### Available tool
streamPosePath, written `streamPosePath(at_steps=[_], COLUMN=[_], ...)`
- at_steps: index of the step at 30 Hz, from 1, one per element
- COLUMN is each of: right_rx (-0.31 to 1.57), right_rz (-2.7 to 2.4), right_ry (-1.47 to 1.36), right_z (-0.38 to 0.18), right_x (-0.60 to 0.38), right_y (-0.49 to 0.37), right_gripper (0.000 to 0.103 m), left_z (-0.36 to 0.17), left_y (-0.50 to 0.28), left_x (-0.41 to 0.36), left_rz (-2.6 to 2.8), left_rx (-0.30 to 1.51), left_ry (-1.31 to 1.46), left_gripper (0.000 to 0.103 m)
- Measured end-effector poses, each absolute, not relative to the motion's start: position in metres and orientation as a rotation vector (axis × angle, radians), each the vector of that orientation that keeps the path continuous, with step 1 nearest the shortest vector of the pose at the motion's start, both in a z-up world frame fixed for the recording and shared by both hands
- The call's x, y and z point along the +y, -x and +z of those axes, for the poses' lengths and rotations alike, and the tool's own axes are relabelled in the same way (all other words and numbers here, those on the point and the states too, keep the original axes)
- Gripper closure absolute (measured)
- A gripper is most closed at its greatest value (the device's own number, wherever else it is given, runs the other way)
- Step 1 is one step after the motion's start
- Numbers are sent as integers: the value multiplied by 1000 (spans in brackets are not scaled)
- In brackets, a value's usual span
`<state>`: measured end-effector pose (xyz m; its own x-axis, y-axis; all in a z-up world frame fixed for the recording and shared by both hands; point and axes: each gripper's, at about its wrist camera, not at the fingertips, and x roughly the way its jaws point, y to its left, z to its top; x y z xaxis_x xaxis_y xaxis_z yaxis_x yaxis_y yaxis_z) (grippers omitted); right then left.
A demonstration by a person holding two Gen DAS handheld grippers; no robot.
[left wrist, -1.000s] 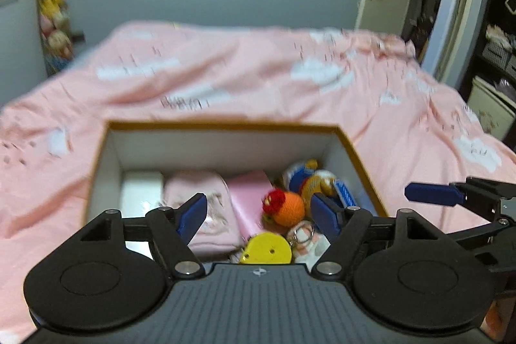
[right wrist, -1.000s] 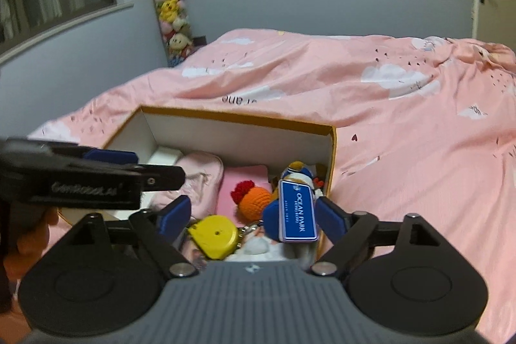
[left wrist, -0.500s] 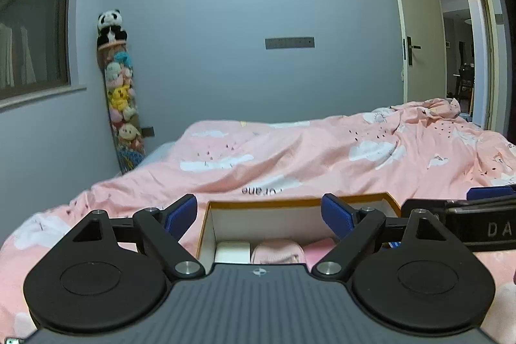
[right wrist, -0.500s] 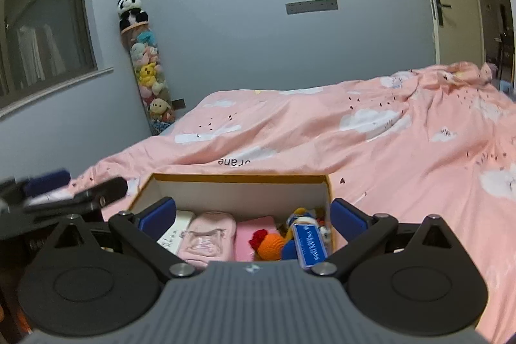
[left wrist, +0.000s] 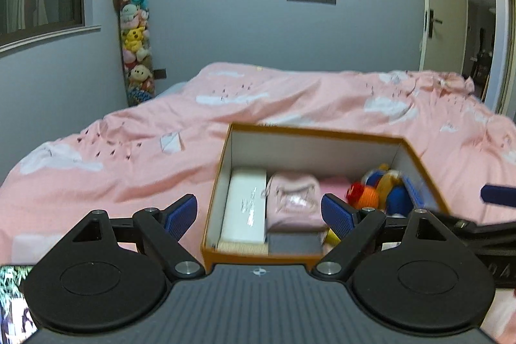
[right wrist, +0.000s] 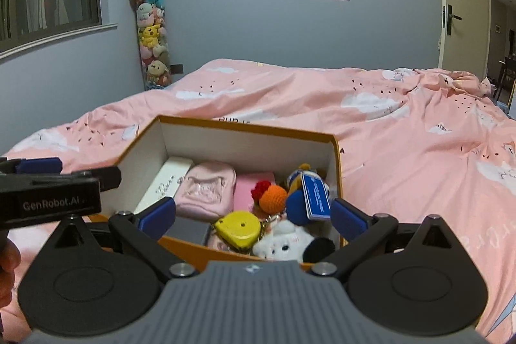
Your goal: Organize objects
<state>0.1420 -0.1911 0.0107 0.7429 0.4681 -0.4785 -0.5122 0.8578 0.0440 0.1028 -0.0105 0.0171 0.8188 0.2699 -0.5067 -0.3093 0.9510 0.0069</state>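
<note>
Since 0.5 s ago both cameras have tipped back down: the box, then only a sliver at the bottom edge of both views, now shows its whole interior, and in the left view it has shifted right of centre.

Left gripper point(left wrist: 258, 211): fingers spread wide, nothing between them. Its right pad sits over the box interior; its left pad is outside the box, over the pink duvet point(left wrist: 113, 157).

Right gripper point(right wrist: 253, 213): also spread wide, holding nothing. It straddles the near wall of the box point(right wrist: 245, 131), pads just above the contents.

Box is orange-edged with white walls, lies on the duvet, lid off. Contents left to right: white flat case point(right wrist: 167, 182) along the left wall, pink pouch point(right wrist: 206, 189), pink flat item behind it, orange crochet ball point(right wrist: 272, 199) with a red tuft, blue tagged plush point(right wrist: 314, 195) against the right wall. Near wall: dark grey block, yellow tape measure point(right wrist: 238, 226), white plush point(right wrist: 283, 244).

Left gripper's body enters the right view at left, level with the box's left wall.

Background: tall column of plush toys point(right wrist: 150, 31) topped by a panda, against the grey wall.
</note>
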Motion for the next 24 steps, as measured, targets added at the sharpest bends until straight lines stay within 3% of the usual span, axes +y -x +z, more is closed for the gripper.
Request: streamPosePath(at_steps=[24], right_rx=[523], right_rz=[523], right_ry=[135], right_z=[-28], right_x=[-194], right_y=[-151], right_gripper=[1], left_z=[-19], left_y=[-101], left_x=[-24], left_rz=[324], left_rx=[580], left_ry=[29], left_gripper=[2])
